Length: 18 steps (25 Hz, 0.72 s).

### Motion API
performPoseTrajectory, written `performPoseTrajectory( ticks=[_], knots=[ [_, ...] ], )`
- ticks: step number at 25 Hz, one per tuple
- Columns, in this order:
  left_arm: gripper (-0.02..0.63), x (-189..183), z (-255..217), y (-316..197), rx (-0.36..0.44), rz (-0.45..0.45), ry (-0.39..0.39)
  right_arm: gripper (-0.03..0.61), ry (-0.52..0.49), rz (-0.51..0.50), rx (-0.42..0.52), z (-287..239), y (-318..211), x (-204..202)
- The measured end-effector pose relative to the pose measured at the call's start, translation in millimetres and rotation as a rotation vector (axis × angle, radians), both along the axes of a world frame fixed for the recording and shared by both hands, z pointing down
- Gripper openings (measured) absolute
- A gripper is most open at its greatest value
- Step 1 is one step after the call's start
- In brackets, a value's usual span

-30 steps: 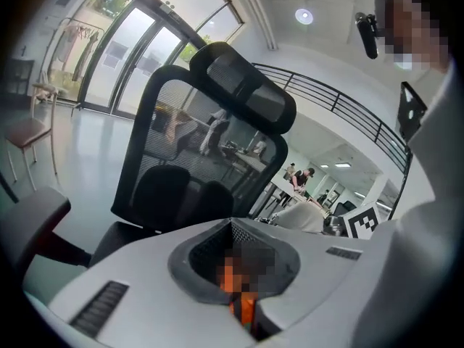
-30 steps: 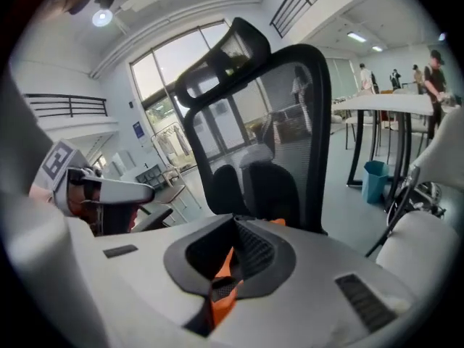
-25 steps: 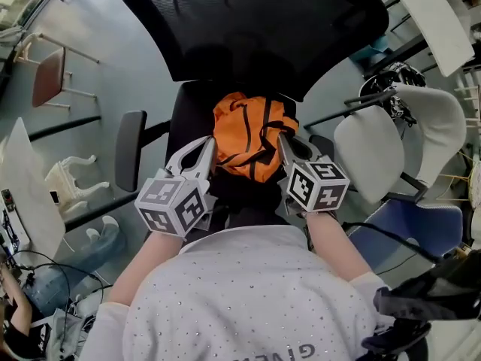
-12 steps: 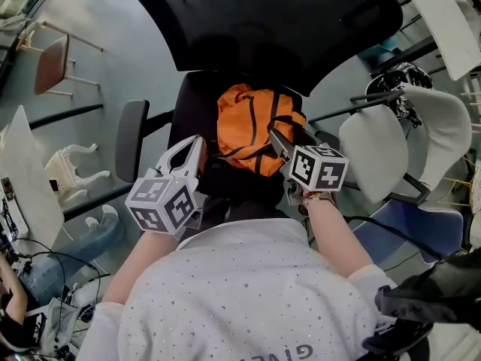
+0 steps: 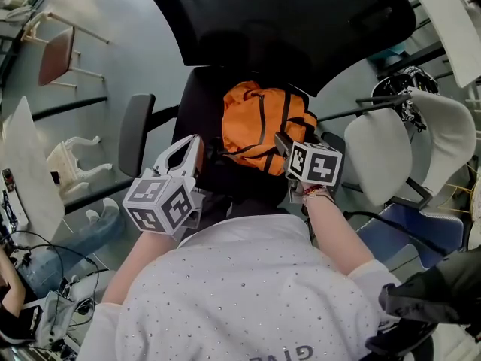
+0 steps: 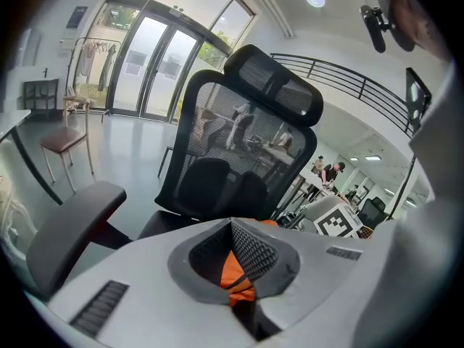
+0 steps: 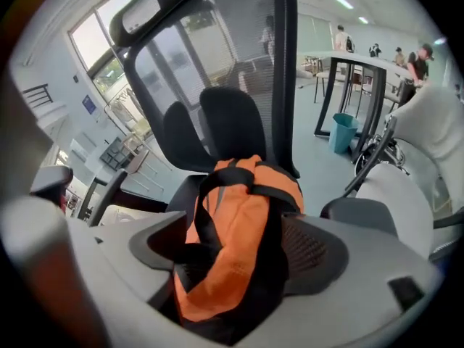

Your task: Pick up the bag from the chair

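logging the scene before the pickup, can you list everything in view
bag: 1, orange with black straps, on chair seat
chair: 1, black mesh, centre
white chair: 1, white, right
blue chair: 1, blue, lower right
brown chair: 1, brown, upper left
table: 1, white, left edge
bin: 1, teal, floor right of chair
arms: 2, bare, bottom centre
left gripper: 1, grey, shut, left of bag
right gripper: 1, grey, jaws just opened, bag between them, unpressed
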<state>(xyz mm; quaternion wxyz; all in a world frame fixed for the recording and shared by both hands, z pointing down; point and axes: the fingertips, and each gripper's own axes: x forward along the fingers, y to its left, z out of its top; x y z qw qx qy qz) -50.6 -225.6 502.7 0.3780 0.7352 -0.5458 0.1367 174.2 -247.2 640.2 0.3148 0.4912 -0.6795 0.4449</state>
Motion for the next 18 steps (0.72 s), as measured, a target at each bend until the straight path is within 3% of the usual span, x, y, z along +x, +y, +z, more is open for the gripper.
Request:
performPoseTrajectory(
  ticks=[3,9,14,18],
  knots=[
    [0.006,-2.4,0.6,-0.1,-0.001,-0.009,-0.004,0.414,-0.004,-0.024,-0.041,10.5,4.2,-4.0],
    [0.006,-5.3,1.0,1.3,-0.004,-0.034,-0.003,0.41,0.009,-0.134,-0.022,23.8,-3.3,-26.3],
    [0.006,-10.0,3.3,2.1,-0.014,-0.059,-0.006,0.362,0.045,-0.251,-0.064,44.5,-2.7,-38.6],
    [0.006,-11.3,6.2,10.6,-0.019,-0.082,-0.008,0.284,0.037,-0.234,-0.084,52.3,1.2,-31.9]
  ],
)
